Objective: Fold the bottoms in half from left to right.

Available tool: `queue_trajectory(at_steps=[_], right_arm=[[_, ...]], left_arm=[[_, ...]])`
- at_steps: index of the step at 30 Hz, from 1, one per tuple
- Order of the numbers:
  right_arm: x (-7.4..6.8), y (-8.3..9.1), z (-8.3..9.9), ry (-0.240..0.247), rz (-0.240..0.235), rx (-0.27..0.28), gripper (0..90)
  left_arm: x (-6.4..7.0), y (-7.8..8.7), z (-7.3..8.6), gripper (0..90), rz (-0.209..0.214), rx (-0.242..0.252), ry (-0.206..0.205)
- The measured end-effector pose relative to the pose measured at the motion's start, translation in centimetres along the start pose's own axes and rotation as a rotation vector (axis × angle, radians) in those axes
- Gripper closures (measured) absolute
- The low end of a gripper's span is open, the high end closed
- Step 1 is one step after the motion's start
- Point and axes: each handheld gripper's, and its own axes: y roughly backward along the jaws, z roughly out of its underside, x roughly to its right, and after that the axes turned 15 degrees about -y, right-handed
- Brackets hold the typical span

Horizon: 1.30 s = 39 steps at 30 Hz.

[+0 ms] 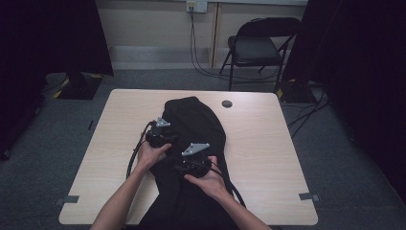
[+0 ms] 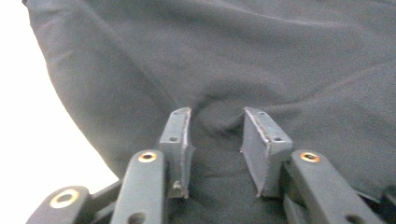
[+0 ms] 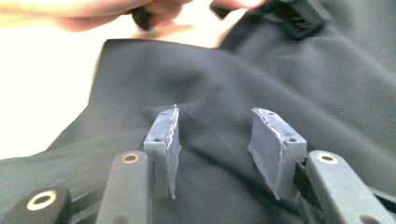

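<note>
A black garment [image 1: 196,117] lies down the middle of the light wooden table [image 1: 273,148] and hangs over its near edge. My left gripper [image 1: 160,135] rests on the cloth's left side, held in a hand. In the left gripper view the gripper [image 2: 215,127] is open, with a small fold of the garment [image 2: 233,56] rising between the jaws. My right gripper [image 1: 194,162] sits just right of and nearer than the left one, also on the cloth. In the right gripper view the gripper [image 3: 215,128] is open wider, its jaws pressed on flat garment [image 3: 210,74].
A round cable hole [image 1: 227,103] sits near the table's far edge. Behind the table stands a black folding chair [image 1: 258,43], with cables on the floor beside it. The other hand [image 3: 93,14] and a black part of the left gripper [image 3: 299,18] show farther off.
</note>
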Motion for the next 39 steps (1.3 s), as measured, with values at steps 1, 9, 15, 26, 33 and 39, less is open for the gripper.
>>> queue_trajectory(at_steps=[1, 9, 15, 26, 33, 39], right_arm=[[-0.3, 0.1, 0.3, 0.009, -0.009, -0.018, 51.0], [-0.3, 1.5, 3.4, 0.043, 0.045, -0.037, 53.6], [0.0, 2.2, 3.8, 0.03, 0.065, -0.023, 87.1], [0.6, 7.3, 4.2, 0.023, 0.075, 0.026, 89.8], [2.2, 10.5, 7.5, -0.005, 0.121, -0.019, 89.8], [3.3, 12.4, 9.3, -0.046, 0.133, -0.043, 89.0]], left_arm=[[0.1, 0.5, 0.0, 61.0, -0.019, 0.007, -0.017], [2.4, 4.9, 0.4, 61.5, 0.038, 0.042, -0.083], [3.7, 3.6, 1.4, 62.9, 0.071, -0.031, -0.111], [3.0, 2.4, 1.5, 65.1, -0.008, -0.044, -0.098], [2.4, 2.1, 1.7, 68.7, -0.037, -0.022, -0.075], [1.8, 1.6, 1.9, 68.6, -0.058, 0.005, -0.022]])
